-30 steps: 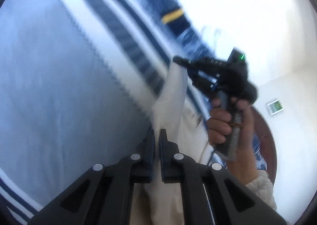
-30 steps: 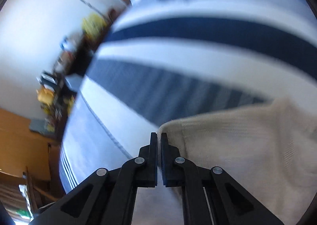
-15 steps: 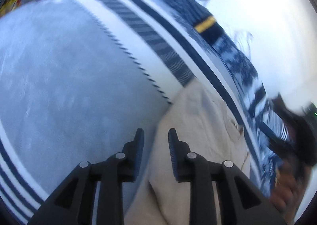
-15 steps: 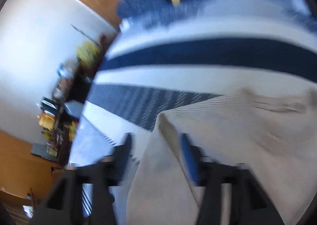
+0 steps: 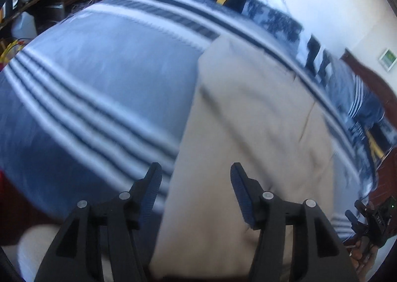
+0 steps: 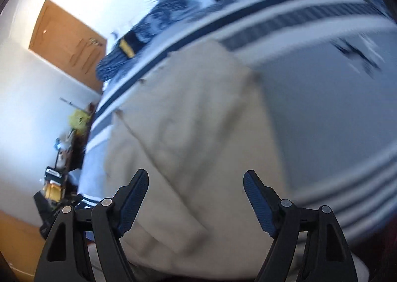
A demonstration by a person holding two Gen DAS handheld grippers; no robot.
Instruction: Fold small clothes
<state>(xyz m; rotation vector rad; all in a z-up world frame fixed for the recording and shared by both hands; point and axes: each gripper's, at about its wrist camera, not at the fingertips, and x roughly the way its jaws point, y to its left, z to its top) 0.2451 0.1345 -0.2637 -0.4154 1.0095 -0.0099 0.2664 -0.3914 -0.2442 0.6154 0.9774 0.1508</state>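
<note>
Both grippers empty. Left gripper point(image 5: 196, 180): jaws have just been opening, now about half apart, nothing pinched; the beige garment point(image 5: 250, 118) lies flat below and ahead of them, its left edge running out from just inside the left jaw. Right gripper point(image 6: 196, 182): jaws have just been opening, now wide, nothing held; same garment point(image 6: 198, 120) spreads ahead of and beneath them, its near end passing under the jaws out of view. Garment rests on the striped blanket point(image 5: 99, 78), with a blue pile point(image 5: 248, 1) of other clothes beyond its far end. Both views motion-blurred, so seams are uncertain; a diagonal line on the cloth could be a fold or a placket. Handling, judged: light, limp woven cloth, not fragile, will sag and crease if lifted by one point. Pads should bite well on a doubled edge. Best hold: two corners of one short end, one per gripper, pinching hem only, not blanket.
</note>
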